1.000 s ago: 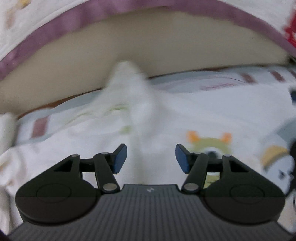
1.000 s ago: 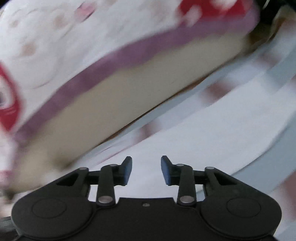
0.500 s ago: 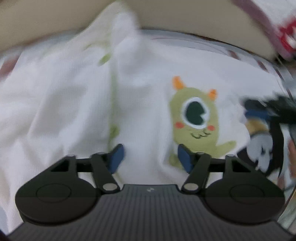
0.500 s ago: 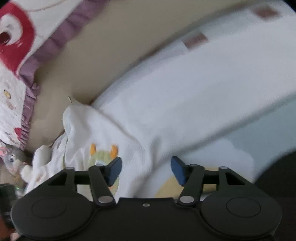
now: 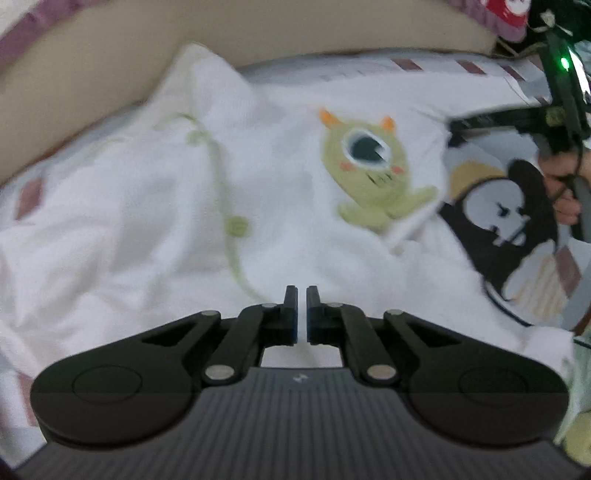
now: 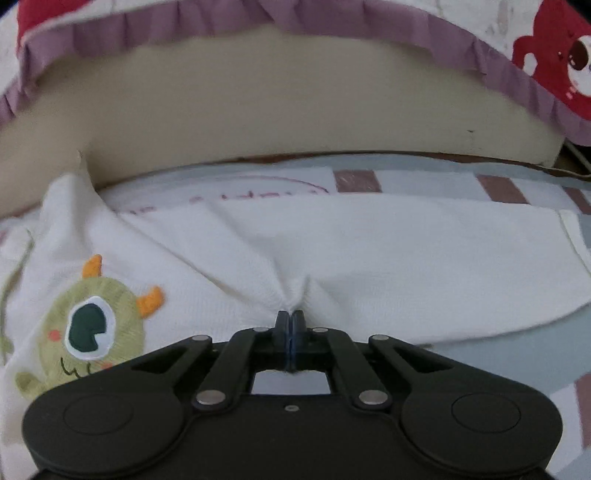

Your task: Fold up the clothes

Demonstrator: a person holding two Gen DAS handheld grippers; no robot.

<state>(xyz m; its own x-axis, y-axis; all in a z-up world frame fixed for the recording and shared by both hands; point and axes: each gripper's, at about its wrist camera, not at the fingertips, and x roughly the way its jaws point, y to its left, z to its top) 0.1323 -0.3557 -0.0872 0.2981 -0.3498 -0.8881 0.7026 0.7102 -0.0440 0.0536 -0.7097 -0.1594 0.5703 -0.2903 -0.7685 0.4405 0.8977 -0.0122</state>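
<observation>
A white garment (image 5: pixel 155 206) with a green one-eyed monster print (image 5: pixel 369 166) and a pale green drawstring (image 5: pixel 225 192) lies rumpled on a bed. In the left wrist view my left gripper (image 5: pixel 301 295) is low over its front, jaws closed to a thin slit with white cloth in it. In the right wrist view my right gripper (image 6: pixel 290 317) is shut on a puckered pinch of the same garment (image 6: pixel 369 251), just right of the monster print (image 6: pixel 85 325). A sleeve (image 6: pixel 480 251) stretches flat to the right.
A beige padded headboard (image 6: pixel 277 110) runs behind the bed, topped by bedding with a purple ruffle (image 6: pixel 295 14) and a red bear print (image 6: pixel 554 55). The patterned sheet (image 6: pixel 356 181) shows a black cartoon figure (image 5: pixel 498 221). A hand (image 5: pixel 565 206) holds the other gripper at right.
Both grippers were open half a second ago and have closed on the white garment. The right one swung round to face the headboard; the left one settled lower on the cloth.
</observation>
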